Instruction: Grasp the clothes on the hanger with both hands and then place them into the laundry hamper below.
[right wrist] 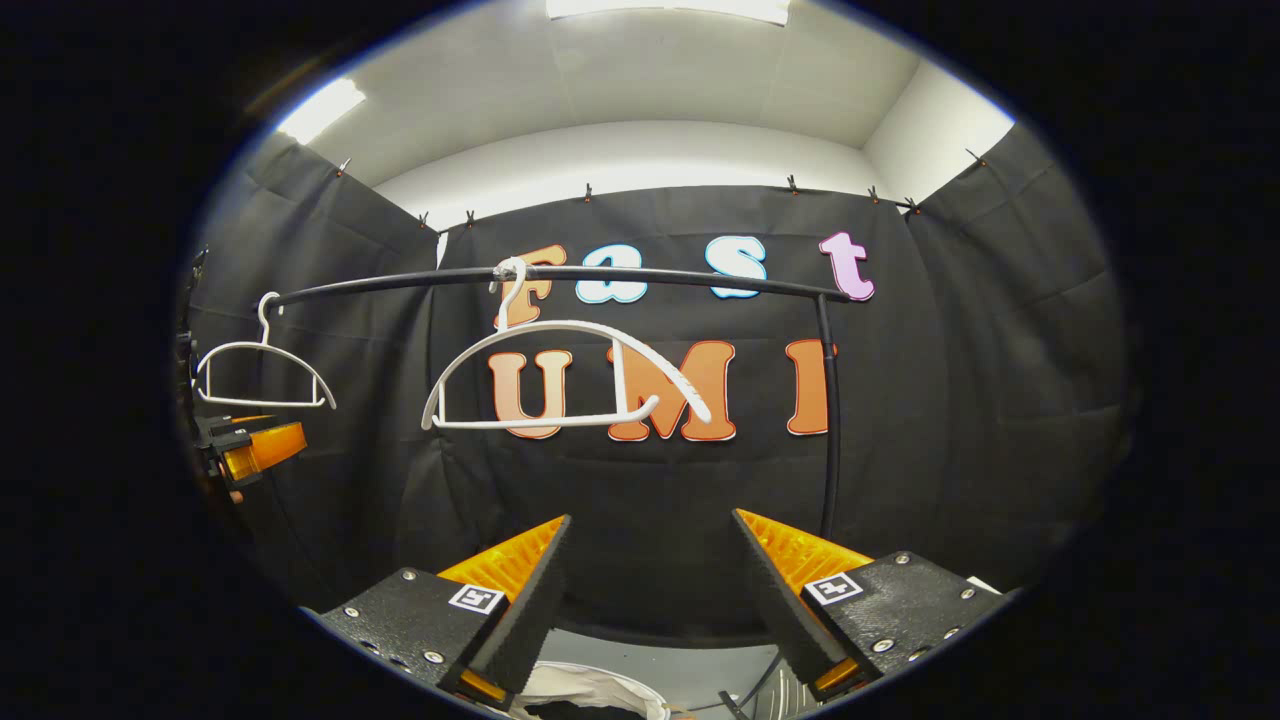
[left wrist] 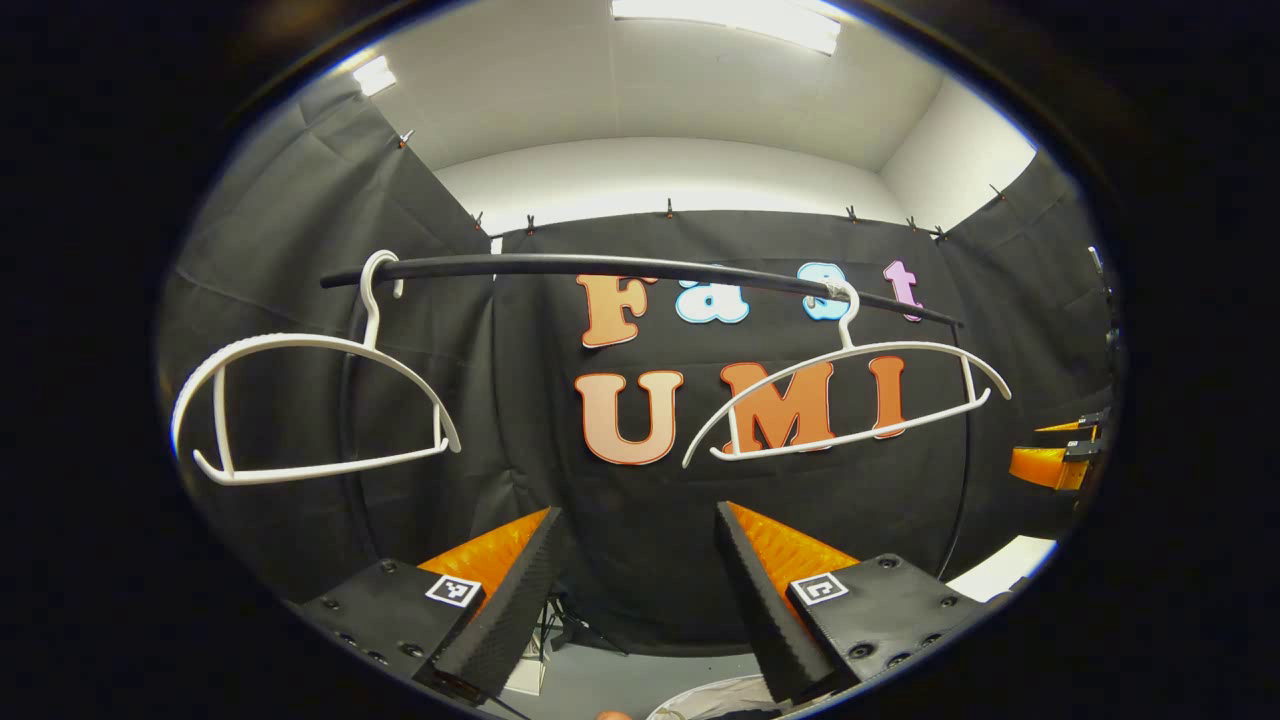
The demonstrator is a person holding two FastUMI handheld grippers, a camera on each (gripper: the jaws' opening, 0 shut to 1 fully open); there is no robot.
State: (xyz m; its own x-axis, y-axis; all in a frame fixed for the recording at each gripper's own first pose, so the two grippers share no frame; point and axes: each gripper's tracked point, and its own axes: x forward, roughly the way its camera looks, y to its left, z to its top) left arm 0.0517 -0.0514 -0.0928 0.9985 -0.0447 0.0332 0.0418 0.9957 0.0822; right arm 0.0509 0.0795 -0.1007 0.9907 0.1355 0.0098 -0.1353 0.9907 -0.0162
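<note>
Black cloth walled the booth, and a dark rail [left wrist: 640, 268] ran across it with two white hangers on it, the left hanger [left wrist: 300, 400] and the right hanger [left wrist: 850, 400], both bare. Seen from the right gripper view, the same rail [right wrist: 560, 276] carried the near hanger [right wrist: 565, 375] and the far hanger [right wrist: 262, 372], also bare. The left gripper [left wrist: 635, 600] pointed at the wall with its jaws spread and nothing between them; the right gripper [right wrist: 650, 600] did likewise, jaws spread and empty. At the bottom edge of the right gripper view, pale cloth [right wrist: 585, 692] lay inside a rounded rim that I took for the hamper [right wrist: 645, 698], though little of it showed; a similar pale rim [left wrist: 700, 700] sat at the bottom of the left gripper view. Judging by the bare hangers and empty grippers, the clothes were already down there and the task looked finished or nearly so
</note>
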